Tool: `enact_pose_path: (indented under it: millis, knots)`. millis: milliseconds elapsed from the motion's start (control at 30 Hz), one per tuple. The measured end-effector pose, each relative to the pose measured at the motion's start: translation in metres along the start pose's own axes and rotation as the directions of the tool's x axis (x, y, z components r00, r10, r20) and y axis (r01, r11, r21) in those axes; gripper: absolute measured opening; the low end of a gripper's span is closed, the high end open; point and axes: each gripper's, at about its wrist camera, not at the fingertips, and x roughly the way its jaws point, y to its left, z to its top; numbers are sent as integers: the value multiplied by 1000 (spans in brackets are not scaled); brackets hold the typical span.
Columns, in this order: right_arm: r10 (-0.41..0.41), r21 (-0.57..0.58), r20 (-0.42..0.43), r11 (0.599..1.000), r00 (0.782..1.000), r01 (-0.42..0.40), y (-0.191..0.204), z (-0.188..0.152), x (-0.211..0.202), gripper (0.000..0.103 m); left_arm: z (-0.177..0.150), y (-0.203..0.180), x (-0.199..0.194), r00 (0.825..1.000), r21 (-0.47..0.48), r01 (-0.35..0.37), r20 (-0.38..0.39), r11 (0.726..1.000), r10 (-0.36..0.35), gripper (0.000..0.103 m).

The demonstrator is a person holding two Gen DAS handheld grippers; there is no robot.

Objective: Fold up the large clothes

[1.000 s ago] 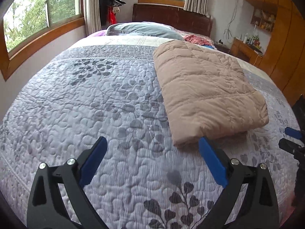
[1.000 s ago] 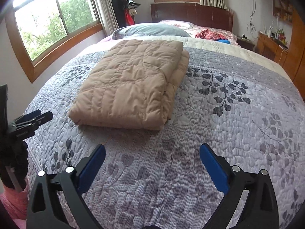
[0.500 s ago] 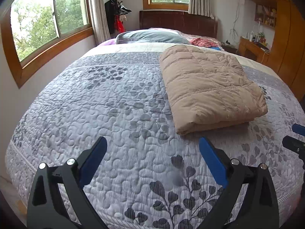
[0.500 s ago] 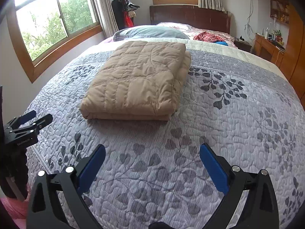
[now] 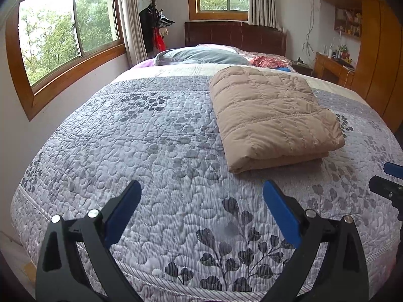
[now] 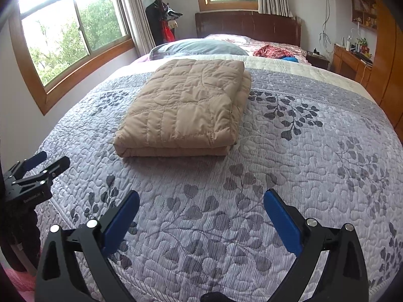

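You have one tan quilted garment [image 5: 272, 115], folded into a flat rectangular stack, lying on the grey leaf-print bedspread [image 5: 156, 151]; in your left wrist view it sits at about 1 o'clock, in your right wrist view at about 11 o'clock [image 6: 186, 110]. Two tongs are in play. Your left tongs [image 5: 201, 201] are spread wide and carry nothing, hovering near the foot of the bed, well apart from the garment. Your right tongs [image 6: 201, 211] are likewise spread and bare. At the bed's head you can count one grey-blue pillow [image 6: 196, 46], one red checked cloth [image 6: 270, 50] and a small blue item beside it, too small to identify. The coat stand [image 6: 163, 17] at 12 o'clock holds dark clothing, possibly several pieces. The right tongs are cut off at the left view's 3 o'clock edge.
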Motion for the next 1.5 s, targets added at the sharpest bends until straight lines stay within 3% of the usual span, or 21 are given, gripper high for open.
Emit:
enact_pose_path:
  millis: [1500]
  knots:
    - [14,-5,-2,1000,1000,-14,2,-1,0,99,-2,-2,2,1000,10,6,-6,1000,-6,97]
